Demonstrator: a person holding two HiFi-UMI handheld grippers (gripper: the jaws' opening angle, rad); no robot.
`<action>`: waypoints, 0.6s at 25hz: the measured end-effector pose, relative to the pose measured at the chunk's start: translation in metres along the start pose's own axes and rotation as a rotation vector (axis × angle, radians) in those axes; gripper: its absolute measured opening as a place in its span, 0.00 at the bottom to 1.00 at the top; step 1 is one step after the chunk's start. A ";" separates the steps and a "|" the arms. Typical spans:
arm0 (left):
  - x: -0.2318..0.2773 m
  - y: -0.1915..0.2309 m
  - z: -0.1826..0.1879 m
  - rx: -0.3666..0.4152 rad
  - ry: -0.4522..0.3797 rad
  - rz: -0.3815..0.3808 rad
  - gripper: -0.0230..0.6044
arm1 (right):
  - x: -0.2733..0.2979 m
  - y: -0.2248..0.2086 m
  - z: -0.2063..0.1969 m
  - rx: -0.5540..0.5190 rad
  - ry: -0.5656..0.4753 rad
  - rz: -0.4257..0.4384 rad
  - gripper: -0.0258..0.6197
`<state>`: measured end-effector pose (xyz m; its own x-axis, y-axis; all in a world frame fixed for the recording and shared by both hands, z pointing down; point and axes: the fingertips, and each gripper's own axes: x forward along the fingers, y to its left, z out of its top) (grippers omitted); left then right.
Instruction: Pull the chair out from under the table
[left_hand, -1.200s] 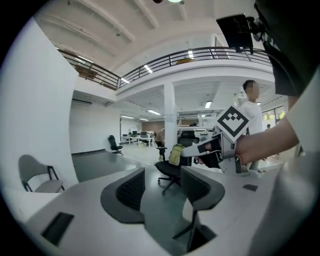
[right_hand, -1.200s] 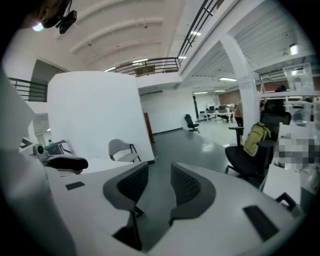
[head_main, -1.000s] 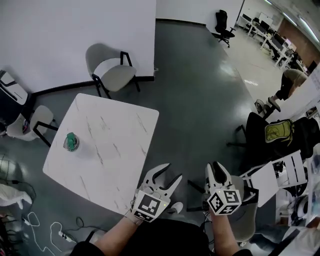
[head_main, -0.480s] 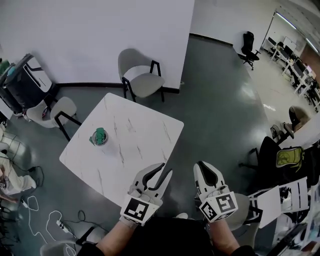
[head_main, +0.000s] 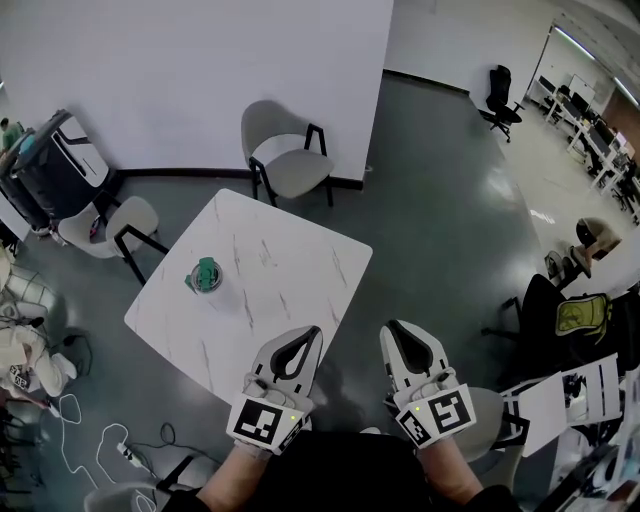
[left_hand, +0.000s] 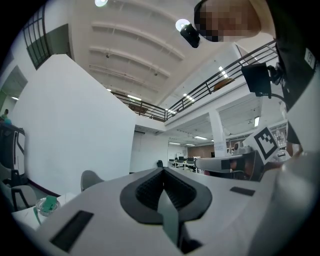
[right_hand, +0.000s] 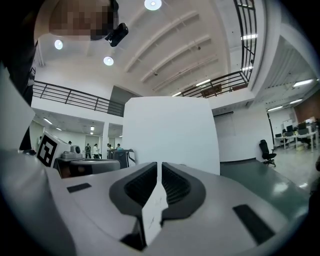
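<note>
The left hand-held gripper and right hand-held gripper are both closed, holding nothing, the tabletop just ahead. Only their own views show ceiling lights.

No words, numbers or brand names can be read anywhere. In the head view, the left gripper at 6 o'clock and the right gripper at 5 o'clock each carry only a black-and-white square pattern, without letters. The printed sheets at 4 o'clock are too small to read.
</note>
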<state>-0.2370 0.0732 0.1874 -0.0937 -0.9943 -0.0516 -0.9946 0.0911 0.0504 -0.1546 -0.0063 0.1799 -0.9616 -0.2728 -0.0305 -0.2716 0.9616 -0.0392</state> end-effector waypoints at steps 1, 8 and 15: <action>0.000 -0.001 0.001 0.002 -0.003 -0.002 0.05 | -0.001 -0.001 0.001 0.003 -0.003 -0.002 0.10; 0.007 -0.011 0.002 0.015 0.007 -0.024 0.05 | -0.006 -0.007 -0.002 -0.009 0.012 -0.022 0.08; 0.017 -0.018 -0.008 0.018 0.041 -0.050 0.05 | -0.012 -0.022 -0.012 0.035 0.028 -0.060 0.08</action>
<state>-0.2204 0.0541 0.1940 -0.0425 -0.9990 -0.0131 -0.9986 0.0421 0.0306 -0.1375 -0.0239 0.1934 -0.9445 -0.3286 0.0007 -0.3277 0.9418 -0.0751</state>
